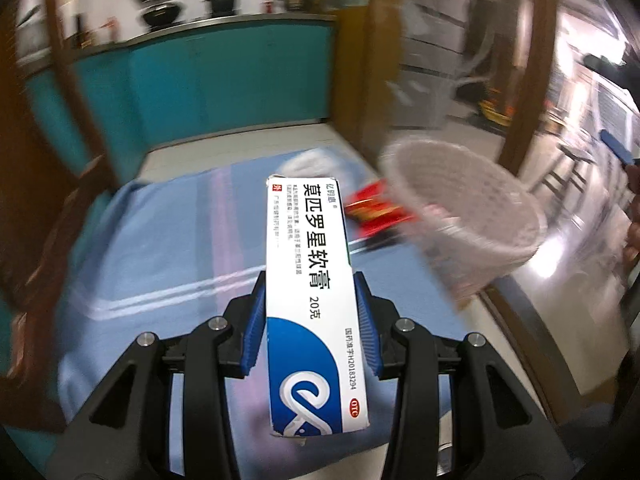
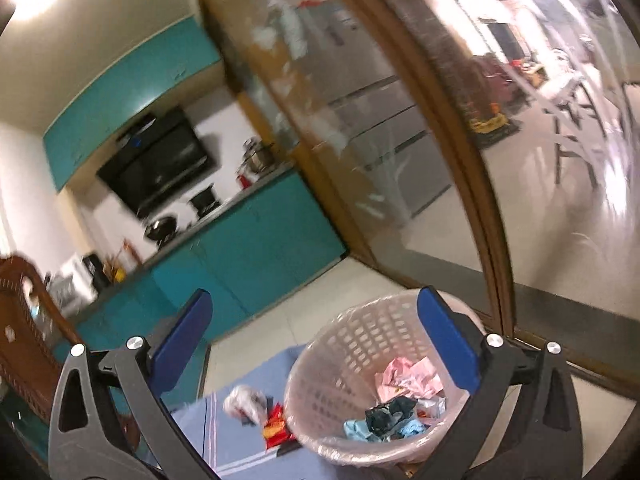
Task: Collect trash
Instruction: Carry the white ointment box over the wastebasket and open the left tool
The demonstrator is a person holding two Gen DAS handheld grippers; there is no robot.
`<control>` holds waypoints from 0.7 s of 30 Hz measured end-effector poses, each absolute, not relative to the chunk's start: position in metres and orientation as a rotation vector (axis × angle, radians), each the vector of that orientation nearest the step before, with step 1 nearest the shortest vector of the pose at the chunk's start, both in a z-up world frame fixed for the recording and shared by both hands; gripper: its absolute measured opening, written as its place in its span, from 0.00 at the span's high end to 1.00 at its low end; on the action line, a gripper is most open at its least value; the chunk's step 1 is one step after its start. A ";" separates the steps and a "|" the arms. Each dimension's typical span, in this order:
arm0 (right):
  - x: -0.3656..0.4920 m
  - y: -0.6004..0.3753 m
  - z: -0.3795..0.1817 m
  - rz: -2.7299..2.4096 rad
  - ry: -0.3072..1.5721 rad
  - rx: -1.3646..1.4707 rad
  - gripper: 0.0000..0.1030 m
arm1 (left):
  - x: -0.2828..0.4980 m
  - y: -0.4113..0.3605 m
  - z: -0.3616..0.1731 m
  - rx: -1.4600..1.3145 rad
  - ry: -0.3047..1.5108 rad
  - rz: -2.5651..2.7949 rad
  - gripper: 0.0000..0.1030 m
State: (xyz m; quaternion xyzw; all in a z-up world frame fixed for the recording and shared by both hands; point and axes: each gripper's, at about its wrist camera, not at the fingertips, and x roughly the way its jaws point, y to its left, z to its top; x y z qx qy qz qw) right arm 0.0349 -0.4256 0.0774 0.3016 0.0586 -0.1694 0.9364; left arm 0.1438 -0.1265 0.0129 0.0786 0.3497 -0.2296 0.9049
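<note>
The box (image 1: 312, 300) sits clamped in my left gripper (image 1: 312, 320), long axis pointing forward. The basket (image 1: 464, 208) lies ahead to its right. My right gripper (image 2: 316, 344) is wide open, empty, above the basket.

both tools (image 1: 310, 312) (image 2: 320, 344): black frames, blue ribbed pads, silver screws.

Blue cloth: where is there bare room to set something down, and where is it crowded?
Bare: the blue cloth left of the ointment box held in the left gripper. Crowded: the far right corner, with the red wrapper, crumpled plastic and pink basket.
</note>
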 end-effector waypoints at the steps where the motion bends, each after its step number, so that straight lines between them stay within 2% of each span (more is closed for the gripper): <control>1: 0.031 -0.431 0.076 -0.367 0.102 0.630 0.03 | 0.146 -0.148 0.018 0.169 0.711 -0.514 0.60; 6: 0.021 -0.452 0.069 -0.413 0.079 0.706 0.03 | 0.166 -0.252 0.036 0.183 0.693 -0.656 0.57; 8: 0.018 -0.457 0.069 -0.418 0.072 0.718 0.03 | 0.181 -0.286 0.036 0.187 0.690 -0.691 0.48; 9: 0.019 -0.459 0.069 -0.417 0.074 0.717 0.03 | 0.190 -0.298 0.031 0.196 0.706 -0.701 0.27; 10: 0.019 -0.459 0.068 -0.413 0.081 0.716 0.03 | 0.194 -0.302 0.027 0.209 0.719 -0.696 0.16; 11: 0.021 -0.460 0.068 -0.406 0.089 0.715 0.03 | 0.196 -0.301 0.023 0.221 0.727 -0.672 0.16; 17: 0.043 -0.446 0.059 -0.266 0.210 0.721 0.03 | 0.178 -0.197 0.024 0.159 0.701 -0.583 0.13; 21: 0.082 -0.420 0.030 -0.084 0.417 0.841 0.03 | 0.160 -0.111 0.038 0.090 0.641 -0.436 0.07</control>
